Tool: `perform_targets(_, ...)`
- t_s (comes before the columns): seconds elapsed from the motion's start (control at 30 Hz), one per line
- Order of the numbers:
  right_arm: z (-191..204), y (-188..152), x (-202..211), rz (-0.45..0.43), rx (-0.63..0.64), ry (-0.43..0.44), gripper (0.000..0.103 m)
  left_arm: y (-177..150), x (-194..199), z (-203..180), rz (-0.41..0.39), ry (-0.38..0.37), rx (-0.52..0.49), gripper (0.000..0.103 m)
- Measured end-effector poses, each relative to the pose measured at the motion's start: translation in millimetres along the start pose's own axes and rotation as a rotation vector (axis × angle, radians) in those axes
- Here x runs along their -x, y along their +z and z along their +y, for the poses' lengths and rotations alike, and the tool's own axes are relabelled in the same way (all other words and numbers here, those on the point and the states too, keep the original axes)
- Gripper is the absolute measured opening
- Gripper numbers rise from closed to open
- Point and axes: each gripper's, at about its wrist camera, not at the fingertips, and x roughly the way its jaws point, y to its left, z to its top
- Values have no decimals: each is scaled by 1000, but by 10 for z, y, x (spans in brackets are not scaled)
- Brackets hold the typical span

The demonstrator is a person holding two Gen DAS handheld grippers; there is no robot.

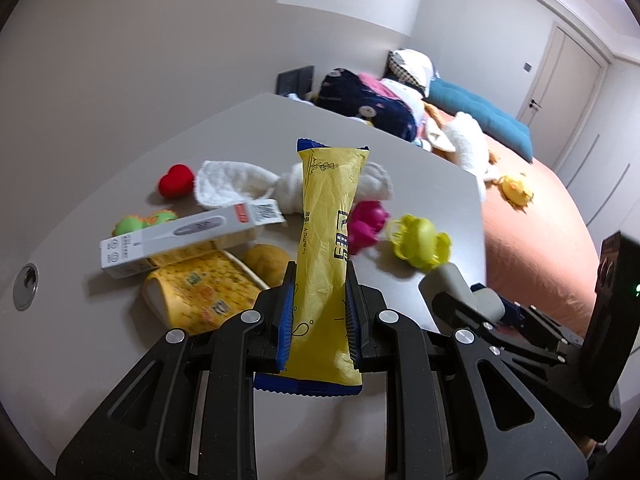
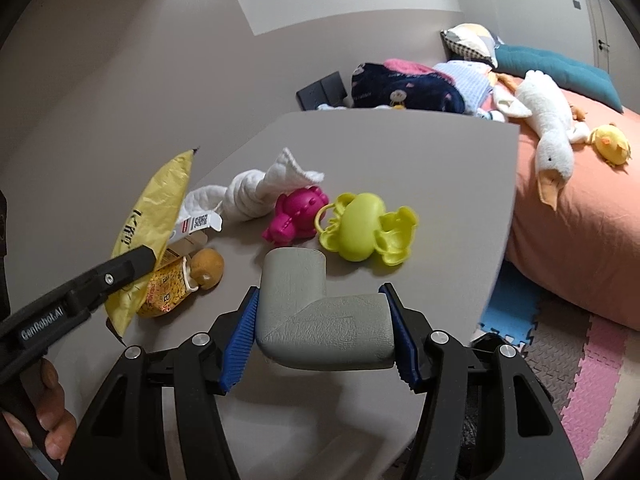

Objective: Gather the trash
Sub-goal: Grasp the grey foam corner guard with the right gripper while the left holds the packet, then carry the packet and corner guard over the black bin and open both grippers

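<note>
A long yellow snack wrapper (image 1: 328,208) with blue ends stands upright between the blue pads of my left gripper (image 1: 320,272), which is shut on it above the grey table (image 1: 360,140). In the right wrist view the same wrapper (image 2: 160,196) hangs at the left in that gripper (image 2: 150,254). My right gripper (image 2: 320,292) is shut on a grey L-shaped foam corner piece (image 2: 328,328), its pads pressing both sides. On the table lie a white thermometer box (image 1: 192,236), a yellow printed packet (image 1: 200,292) and a brown potato-like lump (image 1: 268,260).
A twisted white towel (image 2: 256,192), a pink toy (image 2: 296,216), a lime-green toy (image 2: 364,232), a red heart (image 1: 176,180) and a green toy (image 1: 140,222) lie on the table. A bed (image 2: 580,200) with plush toys stands at the right. A hand (image 2: 52,420) holds the left gripper's handle.
</note>
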Motion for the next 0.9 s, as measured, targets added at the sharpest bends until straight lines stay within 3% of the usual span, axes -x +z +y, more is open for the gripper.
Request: perform_targets(0.9, -750, -223, 1162, -134, -71, -85, 61, -369, 218, -1070, 3, -88, -139, 21)
